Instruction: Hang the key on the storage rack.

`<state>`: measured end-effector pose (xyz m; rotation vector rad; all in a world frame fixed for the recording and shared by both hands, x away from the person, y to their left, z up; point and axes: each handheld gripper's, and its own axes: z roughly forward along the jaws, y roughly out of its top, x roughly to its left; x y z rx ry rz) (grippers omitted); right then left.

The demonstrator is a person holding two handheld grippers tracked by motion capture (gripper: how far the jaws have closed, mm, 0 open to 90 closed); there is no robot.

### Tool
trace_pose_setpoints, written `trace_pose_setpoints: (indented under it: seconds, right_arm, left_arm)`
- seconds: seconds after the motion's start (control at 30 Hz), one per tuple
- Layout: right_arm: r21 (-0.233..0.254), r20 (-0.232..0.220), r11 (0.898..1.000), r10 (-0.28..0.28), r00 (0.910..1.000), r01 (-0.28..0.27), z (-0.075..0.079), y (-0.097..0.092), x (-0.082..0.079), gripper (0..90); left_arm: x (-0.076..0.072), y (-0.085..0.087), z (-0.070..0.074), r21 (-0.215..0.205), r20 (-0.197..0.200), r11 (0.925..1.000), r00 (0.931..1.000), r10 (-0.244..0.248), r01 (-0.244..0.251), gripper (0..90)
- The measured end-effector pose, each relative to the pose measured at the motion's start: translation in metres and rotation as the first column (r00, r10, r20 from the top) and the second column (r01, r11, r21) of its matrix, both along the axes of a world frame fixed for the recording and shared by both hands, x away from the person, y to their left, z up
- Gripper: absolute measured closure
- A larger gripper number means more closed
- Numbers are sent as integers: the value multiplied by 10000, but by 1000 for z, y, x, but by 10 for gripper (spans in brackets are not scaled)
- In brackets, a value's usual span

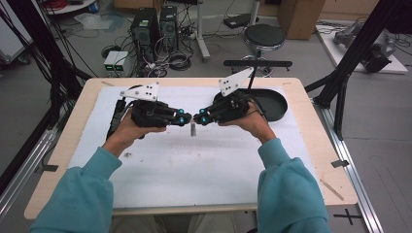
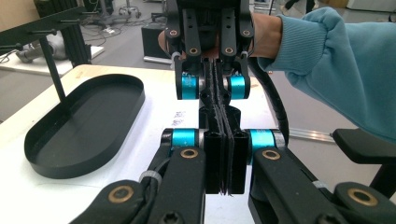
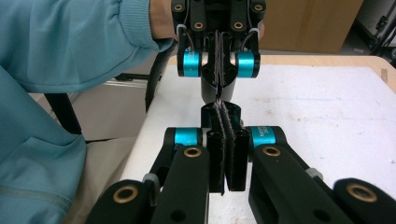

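My left gripper (image 1: 186, 119) and right gripper (image 1: 198, 118) meet tip to tip above the white mat (image 1: 194, 170), each held in a hand with a teal sleeve. Both pairs of jaws are pressed together. In the left gripper view my own shut jaws (image 2: 220, 114) point at the right gripper (image 2: 215, 93) straight ahead. In the right gripper view my own shut jaws (image 3: 222, 111) face the left gripper (image 3: 218, 88). There a thin dark sliver (image 3: 218, 99) hangs at the left gripper's tips; I cannot tell what it is. A small grey piece (image 1: 193, 129) (image 2: 177, 119) lies on the mat below the tips.
A black oval tray (image 1: 275, 108) (image 2: 84, 135) sits at the table's back right, with a black stand (image 1: 257, 64) behind it. Black frame posts (image 1: 350, 63) rise at both sides of the table. A stool (image 1: 264, 36) and computer towers (image 1: 145, 29) stand on the floor beyond.
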<state>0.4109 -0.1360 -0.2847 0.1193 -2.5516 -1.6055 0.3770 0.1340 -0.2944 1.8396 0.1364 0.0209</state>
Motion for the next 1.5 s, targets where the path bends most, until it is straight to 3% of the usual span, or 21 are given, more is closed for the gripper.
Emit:
trace_pose_setpoints:
  seconds: [0.23,0.4,0.5,0.57,0.6,0.63,0.7,0.8,0.9,1.07,1.1,1.13,1.2,1.33,1.5]
  right_arm:
    - [24,159,10000,-86,9998,85,0,1,1,897]
    - [-239,-197,9986,-477,9987,472,1,0,-2,898]
    - [-271,-127,9978,-610,9981,607,1,-1,0,898]
    - [-220,-130,9955,-925,9956,923,2,-7,2,897]
    - [-124,-111,9944,-1047,9944,1046,2,-9,4,897]
    - [-131,-192,9927,-1204,9925,1201,3,-12,4,897]
    - [-73,-123,9883,-1525,9882,1524,5,-19,7,897]
    - [-77,-105,9775,-2108,9775,2107,7,-30,9,897]
    - [-59,-69,9653,-2610,9653,2610,9,-41,12,897]
    - [-85,-102,9402,-3407,9401,3406,13,-59,17,897]
    - [-151,-68,9338,-3576,9339,3575,14,-61,18,897]
    - [-177,-45,9296,-3683,9297,3682,16,-64,20,896]
    - [-224,-11,9194,-3927,9197,3926,19,-69,22,897]
    - [-258,152,9001,-4346,9005,4349,27,-79,27,897]
    - [-420,263,8686,-4930,8696,4937,36,-91,33,897]
  left_arm:
    - [1,0,-1,-15,-63,10000,10000,59,-59,882]
    - [2,1,-2,-162,-203,9994,9993,307,-310,848]
    - [3,4,-4,-484,40,9986,9997,227,-225,570]
    - [1,8,-5,7,334,9953,9947,973,-973,368]
    - [1,8,-5,7,334,9953,9947,973,-973,277]
    - [0,13,-6,219,227,9880,9880,1527,-1532,187]
    - [-1,21,-7,440,552,9769,9768,2067,-2092,120]
    - [-2,35,-10,250,621,9586,9575,2816,-2835,17]
    - [-4,52,-15,-79,687,9437,9413,3306,-3308,17]
    - [-14,77,-24,-285,975,9208,9157,3898,-3889,17]
    - [-14,77,-24,-285,975,9208,9157,3898,-3889,17]
    - [-20,86,-27,-350,1104,9118,9051,4105,-4093,17]
    - [-27,95,-31,-341,1461,8820,8706,4697,-4701,17]
    - [-42,113,-46,-696,1393,8619,8506,5070,-5023,17]
    - [-59,133,-73,-971,1271,8321,8224,5546,-5461,17]
